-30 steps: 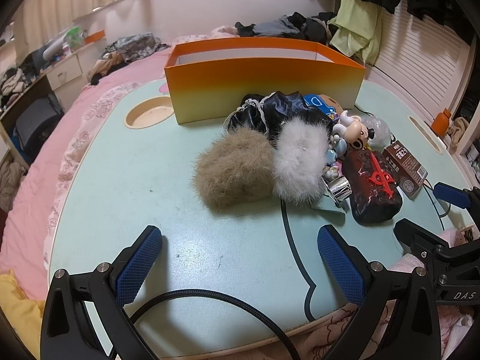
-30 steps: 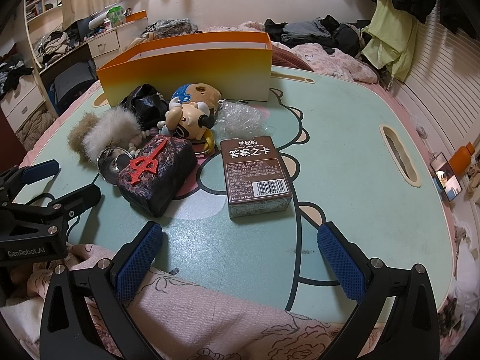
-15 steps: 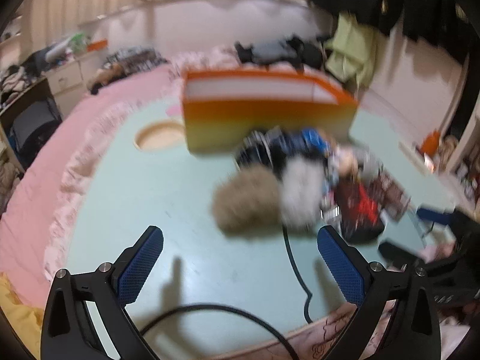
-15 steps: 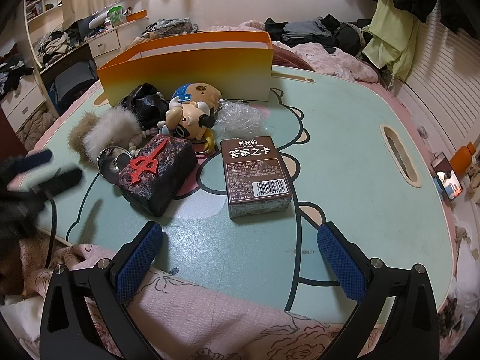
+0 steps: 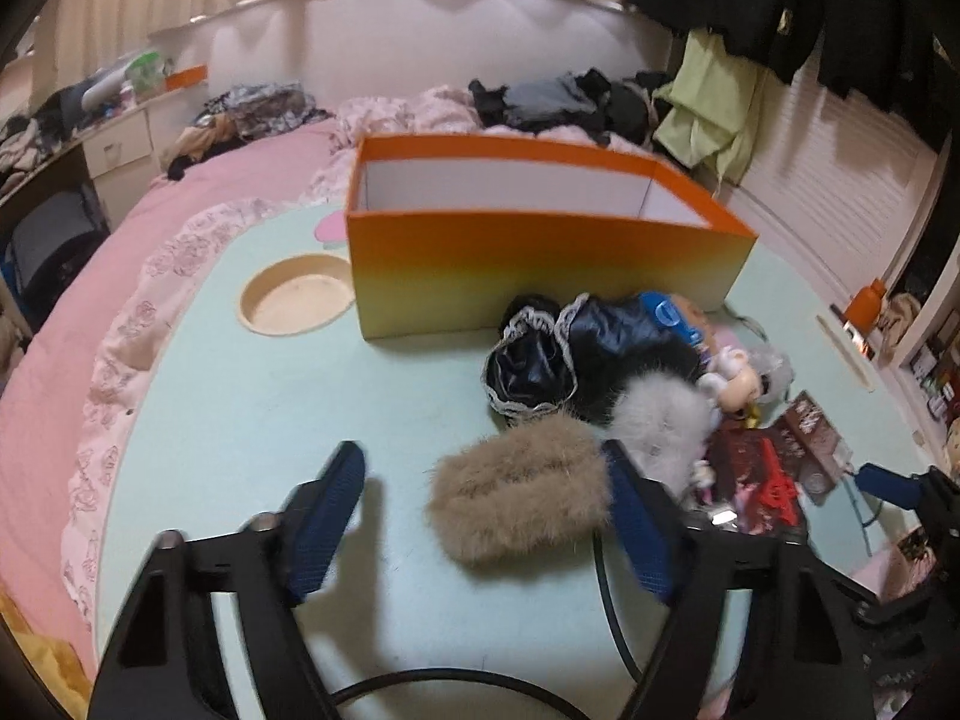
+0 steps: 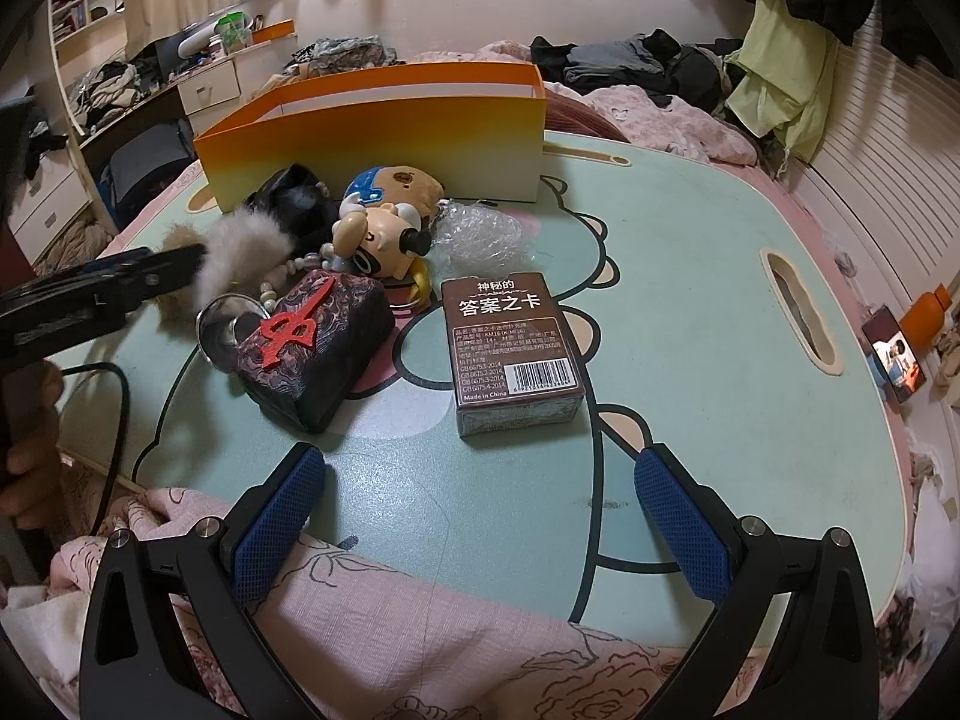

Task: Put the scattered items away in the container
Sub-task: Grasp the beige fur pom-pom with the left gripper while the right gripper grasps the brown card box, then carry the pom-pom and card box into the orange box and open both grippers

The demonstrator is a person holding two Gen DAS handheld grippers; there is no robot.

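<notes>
Item: tan oval fur pompom [image 5: 519,495] on mint worktop [image 5: 240,420], long axis left-right, between my left gripper [image 5: 483,516] jaws, just closing, pads apart. Right gripper [image 6: 480,516] spread, farther.

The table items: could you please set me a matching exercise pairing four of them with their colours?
Things:
1. box
2. card pack
3. fur puff between the left gripper's fingers
4. pouch

Colours:
A. brown with white print and a barcode
B. tan
C. orange fading to pale yellow
D. dark pattern with a red ornament

Pairs: 1-C, 2-A, 3-B, 4-D
</notes>
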